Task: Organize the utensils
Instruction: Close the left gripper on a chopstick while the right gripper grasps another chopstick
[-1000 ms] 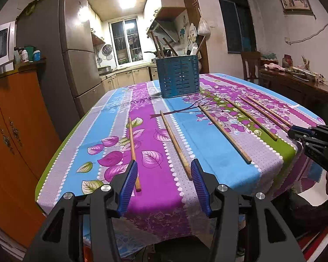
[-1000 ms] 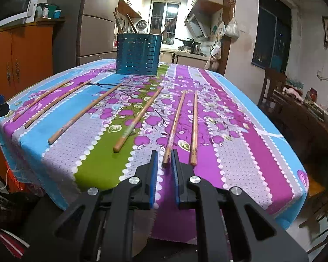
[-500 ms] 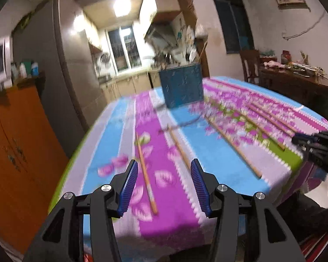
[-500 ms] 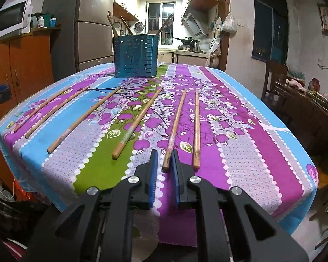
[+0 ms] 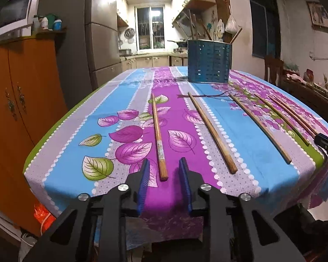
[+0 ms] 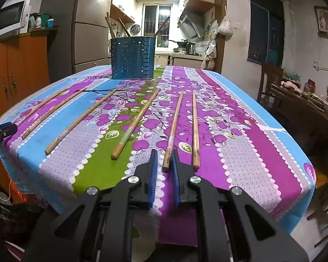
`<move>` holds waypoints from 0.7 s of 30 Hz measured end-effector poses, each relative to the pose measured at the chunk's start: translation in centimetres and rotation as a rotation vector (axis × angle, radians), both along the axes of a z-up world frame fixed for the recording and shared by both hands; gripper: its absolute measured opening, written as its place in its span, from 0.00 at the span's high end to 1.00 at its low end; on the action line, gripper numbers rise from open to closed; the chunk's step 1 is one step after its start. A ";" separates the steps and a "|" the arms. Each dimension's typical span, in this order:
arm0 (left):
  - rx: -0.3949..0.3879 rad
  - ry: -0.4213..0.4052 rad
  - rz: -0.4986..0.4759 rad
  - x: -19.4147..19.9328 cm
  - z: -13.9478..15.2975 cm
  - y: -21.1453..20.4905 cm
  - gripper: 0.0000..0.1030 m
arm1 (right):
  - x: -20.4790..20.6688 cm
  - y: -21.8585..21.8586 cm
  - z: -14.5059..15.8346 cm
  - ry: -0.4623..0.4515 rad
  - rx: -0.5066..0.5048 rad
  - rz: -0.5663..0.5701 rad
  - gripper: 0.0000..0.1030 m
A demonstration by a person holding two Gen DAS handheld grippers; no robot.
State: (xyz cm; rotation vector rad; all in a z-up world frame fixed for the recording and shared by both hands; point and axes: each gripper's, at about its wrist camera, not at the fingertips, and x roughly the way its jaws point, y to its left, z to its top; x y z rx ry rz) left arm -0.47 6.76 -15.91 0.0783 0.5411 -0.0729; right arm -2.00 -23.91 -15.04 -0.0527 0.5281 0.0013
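Several long wooden chopsticks lie side by side on a flowered tablecloth (image 5: 251,152). A blue slotted utensil holder (image 5: 208,62) stands at the far end with a few sticks in it. My left gripper (image 5: 164,167) is at the near table edge, and its jaws are closing. The end of the leftmost chopstick (image 5: 157,128) lies between the pads without touching them. My right gripper (image 6: 164,158) is shut on the near end of another chopstick (image 6: 175,118), which lies flat on the cloth. A third chopstick (image 6: 195,128) lies just right of it. The holder (image 6: 132,59) also shows in the right wrist view.
More chopsticks (image 6: 135,122) (image 6: 81,120) lie between the two grippers. An orange cabinet (image 5: 21,109) and a fridge (image 5: 100,32) stand left of the table. A wooden chair (image 6: 271,80) and a cluttered side table (image 6: 306,104) stand to its right.
My left gripper has dropped toward the table edge and now lines up with the leftmost chopstick. Its jaws have narrowed around the stick's end. The right gripper has kept still.
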 end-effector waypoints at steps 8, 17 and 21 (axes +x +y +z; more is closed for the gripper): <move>0.010 -0.093 0.017 -1.1 -0.7 -0.4 0.81 | -0.1 -0.2 -0.2 -0.018 0.015 -0.017 0.89; 0.018 -0.147 0.007 -1.6 -1.2 -0.3 0.81 | -0.2 -0.6 -0.4 -0.034 0.051 -0.022 0.90; -0.009 -0.143 -0.002 -1.6 -1.2 -0.2 0.91 | -0.3 -0.6 -0.3 -0.030 0.058 -0.010 0.94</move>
